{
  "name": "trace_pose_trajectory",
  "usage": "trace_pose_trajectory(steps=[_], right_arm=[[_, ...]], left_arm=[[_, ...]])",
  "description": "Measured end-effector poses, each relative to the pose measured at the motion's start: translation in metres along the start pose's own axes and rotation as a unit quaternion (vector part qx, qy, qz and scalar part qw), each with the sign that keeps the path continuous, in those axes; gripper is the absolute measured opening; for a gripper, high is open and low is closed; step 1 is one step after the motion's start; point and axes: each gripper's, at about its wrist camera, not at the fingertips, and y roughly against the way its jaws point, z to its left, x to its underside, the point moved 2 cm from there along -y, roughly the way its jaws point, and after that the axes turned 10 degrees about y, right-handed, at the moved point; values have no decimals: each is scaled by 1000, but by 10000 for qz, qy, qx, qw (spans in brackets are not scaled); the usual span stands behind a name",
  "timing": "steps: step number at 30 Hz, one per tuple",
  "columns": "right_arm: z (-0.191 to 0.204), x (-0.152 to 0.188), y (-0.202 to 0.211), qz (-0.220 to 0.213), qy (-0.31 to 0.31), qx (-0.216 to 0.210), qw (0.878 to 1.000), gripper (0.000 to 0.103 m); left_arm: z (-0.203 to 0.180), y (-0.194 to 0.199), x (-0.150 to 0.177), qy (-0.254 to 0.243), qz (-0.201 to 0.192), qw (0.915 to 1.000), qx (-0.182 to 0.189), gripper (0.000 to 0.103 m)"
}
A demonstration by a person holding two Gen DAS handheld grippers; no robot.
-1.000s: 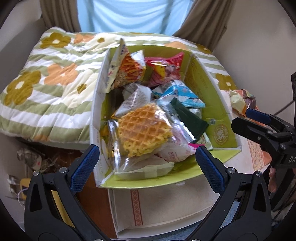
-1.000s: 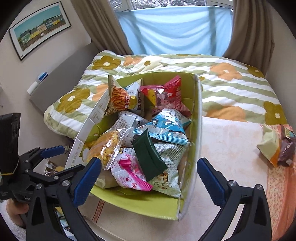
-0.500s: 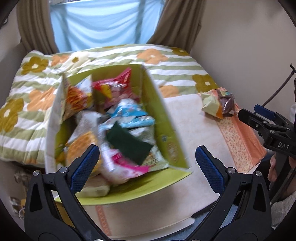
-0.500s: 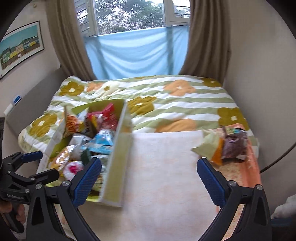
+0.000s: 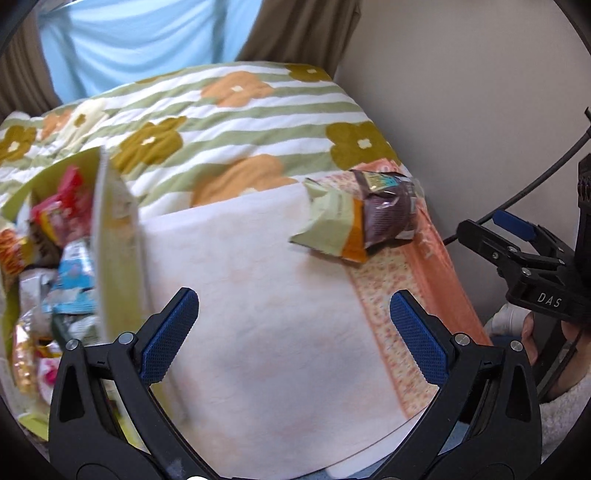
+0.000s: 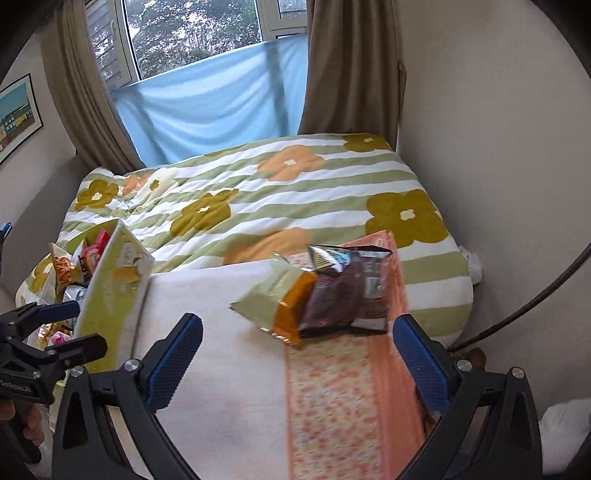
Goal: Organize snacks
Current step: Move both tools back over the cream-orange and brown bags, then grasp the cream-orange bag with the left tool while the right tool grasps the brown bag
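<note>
Snack packets [image 6: 317, 295] lie just ahead of the right gripper [image 6: 297, 358], its jaws spread wide, empty.

Daylit window [image 6: 207, 33] with brown curtains [image 6: 351, 66], blue sheet [image 6: 214, 110], floral quilt [image 6: 295, 192], beige walls [image 6: 498, 147].

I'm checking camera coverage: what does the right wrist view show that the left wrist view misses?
Only the right wrist view shows the window with trees and a framed picture. Only the left wrist view shows the blue packet deep in the snack box. Both show the green bag, the brown bag and both open hand-held grippers, left and right.
</note>
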Motion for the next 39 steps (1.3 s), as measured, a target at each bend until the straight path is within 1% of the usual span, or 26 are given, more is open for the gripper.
trace_pose_trajectory(steps=[2,5,8,10,13,19,23,29,31,35,36,37,39], right_arm=[[-18,-3,-11,102,69,-28,9999,103],[-39,-6,-25,168,105,-162,9997,103],[-59,-7,-43,248,-36,-399,9989,103],[-68,-8,-56,327,-177,-525,9979,103],[-74,-9,-77,494,-287,-663,9962,103],[-79,-13,-105,711,-362,-711,9943,103],[-79,-14,-119,852,-357,-726,9931,103],[-80,-13,-136,978,-390,-683,9921,103],[-79,-11,-142,1034,-392,-674,9916,103],[-76,-9,-151,1113,-341,-651,9911,103],[-75,-9,-153,1133,-323,-646,9909,103],[-74,-9,-155,1148,-304,-643,9908,102],[-72,-10,-157,1140,-266,-633,9911,102]], left_arm=[[-21,-16,-5,-26,77,10000,-18,102],[-38,-37,-14,-154,166,9997,-83,102],[-48,-61,-27,-249,309,9989,-256,102],[-50,-76,-36,-248,392,9986,-241,102],[-54,-100,-47,-340,544,9976,-253,102],[-58,-152,-59,-500,988,9937,-139,102],[-58,-174,-63,-641,1101,9916,-239,102],[-52,-193,-65,-655,1173,9906,-258,102],[-49,-198,-66,-634,1202,9904,-243,99],[-45,-210,-66,-533,1361,9893,-42,93],[-45,-212,-65,-536,1399,9887,-45,88],[-46,-215,-63,-546,1458,9878,-23,85],[-47,-220,-60,-509,1551,9865,105,74]])
